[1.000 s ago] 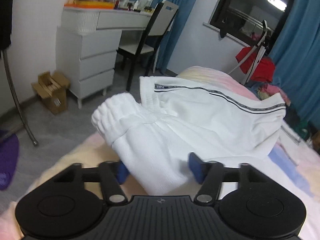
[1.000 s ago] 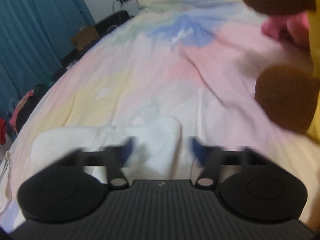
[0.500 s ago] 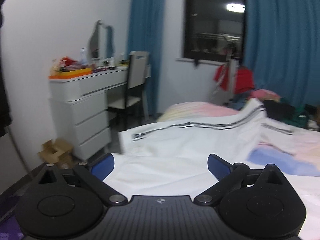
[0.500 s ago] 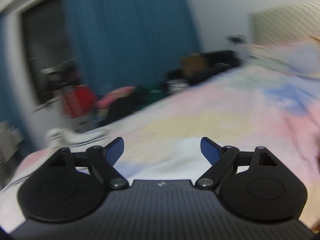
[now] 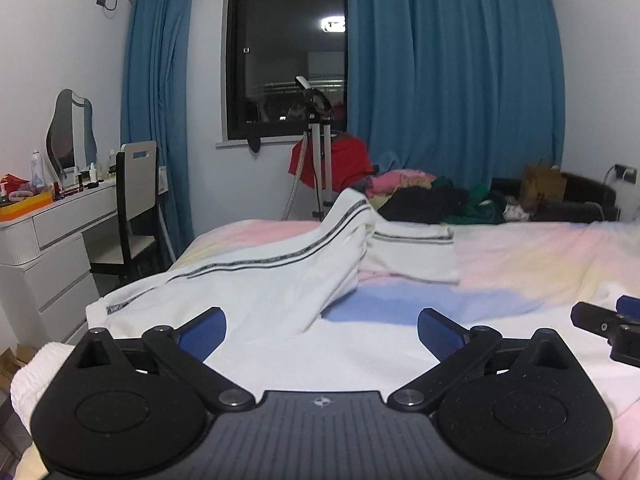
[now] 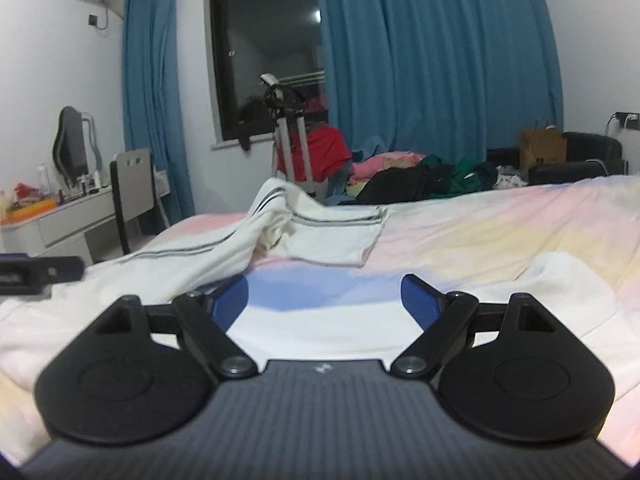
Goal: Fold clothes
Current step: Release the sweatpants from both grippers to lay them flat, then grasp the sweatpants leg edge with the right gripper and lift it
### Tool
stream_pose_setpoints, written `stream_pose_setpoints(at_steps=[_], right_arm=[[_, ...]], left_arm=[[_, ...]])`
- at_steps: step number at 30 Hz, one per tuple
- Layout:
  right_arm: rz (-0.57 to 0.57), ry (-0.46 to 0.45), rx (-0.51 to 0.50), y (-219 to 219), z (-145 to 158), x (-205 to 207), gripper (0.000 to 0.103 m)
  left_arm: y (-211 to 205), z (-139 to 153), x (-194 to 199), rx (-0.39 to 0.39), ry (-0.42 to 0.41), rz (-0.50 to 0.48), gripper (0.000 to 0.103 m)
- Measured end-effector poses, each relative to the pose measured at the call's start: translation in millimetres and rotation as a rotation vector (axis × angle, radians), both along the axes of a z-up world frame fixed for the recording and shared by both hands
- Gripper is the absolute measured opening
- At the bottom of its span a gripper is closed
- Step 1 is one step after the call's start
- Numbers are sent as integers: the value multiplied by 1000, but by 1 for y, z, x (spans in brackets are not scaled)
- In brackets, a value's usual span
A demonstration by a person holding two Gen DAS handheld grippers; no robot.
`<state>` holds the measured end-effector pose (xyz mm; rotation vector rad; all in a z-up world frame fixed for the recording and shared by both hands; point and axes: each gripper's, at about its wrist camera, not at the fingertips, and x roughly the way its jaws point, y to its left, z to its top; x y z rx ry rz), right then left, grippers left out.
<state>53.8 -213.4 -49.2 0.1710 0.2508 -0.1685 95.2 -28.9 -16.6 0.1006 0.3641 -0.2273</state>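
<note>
White trousers with a black side stripe lie crumpled across the pastel bedspread. One leg runs back toward the far edge. They also show in the right wrist view. My left gripper is open and empty, low over the near part of the trousers. My right gripper is open and empty, over the bedspread to the right of the trousers. A white fabric fold lies by its right finger. The right gripper's tip shows at the right edge of the left wrist view.
A white dresser and a chair stand left of the bed. A pile of clothes, a tripod and a dark sofa with a paper bag stand beyond the far edge, under the blue curtains.
Both grippers have opened wide, let go of the white trousers and tilted up from the bed toward the window wall. The trousers now lie spread out on the bedspread.
</note>
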Motion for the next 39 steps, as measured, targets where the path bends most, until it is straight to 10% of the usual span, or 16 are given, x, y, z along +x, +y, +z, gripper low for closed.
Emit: stream_pose_setpoints(at_steps=[8, 16, 24, 31, 34, 39], right_arm=[[4, 4, 60, 6, -15, 15, 85], [26, 142, 542, -53, -58, 105, 85], [-80, 87, 968, -107, -124, 246, 73], [-250, 29, 849, -113, -132, 336, 61], [-340, 45, 829, -126, -135, 359, 21], [-334, 20, 774, -143, -117, 345, 11]], left_arm=[[30, -21, 20, -57, 36, 41, 103], [50, -46, 27, -134, 114, 82, 103], [58, -80, 70, -244, 178, 91, 103], [54, -109, 91, -261, 175, 88, 103], [50, -119, 100, -281, 164, 61, 103], [45, -122, 104, -274, 122, 30, 103]])
